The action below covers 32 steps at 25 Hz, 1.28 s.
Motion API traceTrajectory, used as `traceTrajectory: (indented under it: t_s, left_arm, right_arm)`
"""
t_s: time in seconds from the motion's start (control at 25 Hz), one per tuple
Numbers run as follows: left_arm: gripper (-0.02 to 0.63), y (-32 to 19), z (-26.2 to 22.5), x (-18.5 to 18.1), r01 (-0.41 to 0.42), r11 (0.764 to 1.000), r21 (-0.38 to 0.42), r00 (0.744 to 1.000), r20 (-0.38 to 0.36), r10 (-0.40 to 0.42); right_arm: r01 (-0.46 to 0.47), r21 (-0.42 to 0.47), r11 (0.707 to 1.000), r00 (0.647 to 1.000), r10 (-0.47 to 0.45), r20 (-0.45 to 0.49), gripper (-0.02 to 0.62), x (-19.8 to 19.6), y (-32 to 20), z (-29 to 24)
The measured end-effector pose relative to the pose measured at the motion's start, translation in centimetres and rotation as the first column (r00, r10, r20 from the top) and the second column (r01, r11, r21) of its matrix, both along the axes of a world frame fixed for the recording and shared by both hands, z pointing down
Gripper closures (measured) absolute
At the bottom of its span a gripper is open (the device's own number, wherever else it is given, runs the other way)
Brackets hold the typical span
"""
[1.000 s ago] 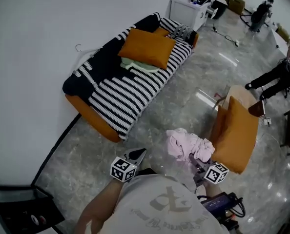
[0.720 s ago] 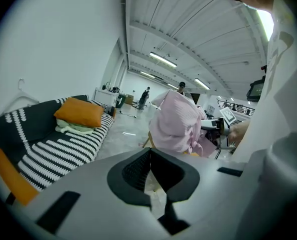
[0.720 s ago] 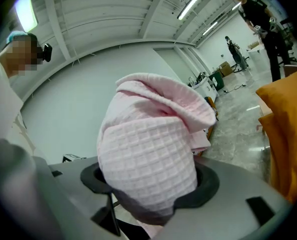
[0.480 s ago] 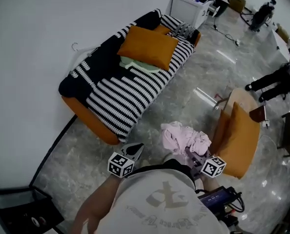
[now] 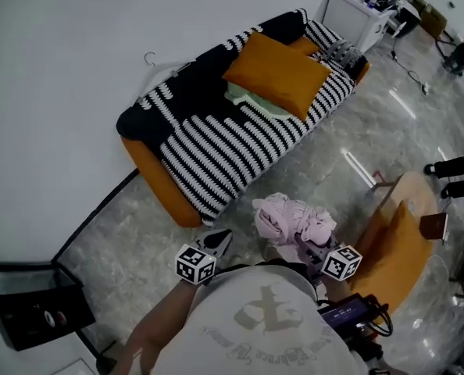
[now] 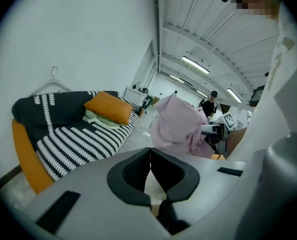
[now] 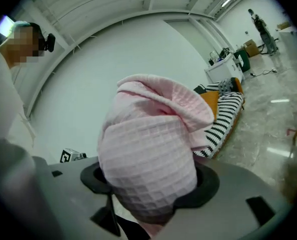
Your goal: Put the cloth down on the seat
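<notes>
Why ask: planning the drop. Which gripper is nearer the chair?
Right. The right gripper is beside the chair; the left gripper is farther off, nearer the sofa.

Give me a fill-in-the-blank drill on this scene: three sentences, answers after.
1. The cloth clamped in the right gripper is ____ in colour.
2. The left gripper has its jaws shut on ____.
3. The cushion lying on the striped sofa is ____.
Missing words: pink; nothing; orange.
</notes>
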State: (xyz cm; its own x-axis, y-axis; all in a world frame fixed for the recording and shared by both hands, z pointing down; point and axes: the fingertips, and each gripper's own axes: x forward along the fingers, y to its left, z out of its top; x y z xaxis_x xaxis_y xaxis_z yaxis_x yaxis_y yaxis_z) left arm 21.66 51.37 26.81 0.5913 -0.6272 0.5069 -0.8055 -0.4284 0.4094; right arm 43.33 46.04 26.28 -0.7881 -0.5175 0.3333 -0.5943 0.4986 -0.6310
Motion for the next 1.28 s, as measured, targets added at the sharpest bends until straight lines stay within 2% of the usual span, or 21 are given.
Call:
traceTrajectory:
  t_s: [0.16, 0.4, 0.6, 0.68, 0.84, 0.96, 1.12, 1.28]
  left_arm:
    - [0.592, -2.8, -0.9, 0.6, 0.025, 1.000, 0.006, 0.999, 0.034, -0.026]
    - [0.592, -8.8, -2.3, 0.9, 0.120, 0.992, 0.047, 0.988, 0.091, -0.124]
    - [0.592, -10.1, -3.0, -1.3, 0.277, 0.960, 0.049, 0.952, 0.120, -0.281]
    - [0.592, -10.0, -3.0, -2.1, 0.316, 0.948, 0.038, 0.940, 0.121, -0.318]
    - [0.592, -10.7, -2.3, -3.6, 0.344, 0.939, 0.022, 0.931, 0.122, -0.344]
    - [0.592, -12.0, -1.0, -4.4, 0.349, 0.937, -0.002, 0.933, 0.093, -0.347]
    - [0.592, -15.0, 0.1, -8.8, 0.365, 0.931, 0.000, 0.927, 0.086, -0.364]
    - [0.592, -17.9, 0.3, -9.8, 0.357, 0.934, 0.022, 0.933, 0.048, -0.357]
  right_arm:
    - [0.093, 0.028, 0.995, 0.995, -0.094, 0.018, 0.272, -1.1, -4.7, -0.5]
    - [0.207, 0.053, 0.977, 0.978, -0.209, 0.024, 0.270, -0.8, -11.9, -0.8]
    - [0.321, 0.027, 0.947, 0.947, -0.322, 0.026, 0.272, -2.1, -15.4, -0.3]
    - [0.353, 0.015, 0.936, 0.935, -0.353, 0.028, 0.271, -3.0, -15.9, -0.1]
    - [0.394, -0.012, 0.919, 0.919, -0.394, 0.022, 0.272, -5.7, -17.2, 1.0]
    - [0.415, -0.040, 0.909, 0.909, -0.416, -0.018, 0.272, -7.2, -18.1, 1.7]
    - [0.451, -0.027, 0.892, 0.891, -0.452, -0.051, 0.272, -12.1, -20.4, 2.0]
    - [0.445, -0.014, 0.896, 0.891, -0.444, -0.094, 0.272, -13.0, -22.9, 1.0]
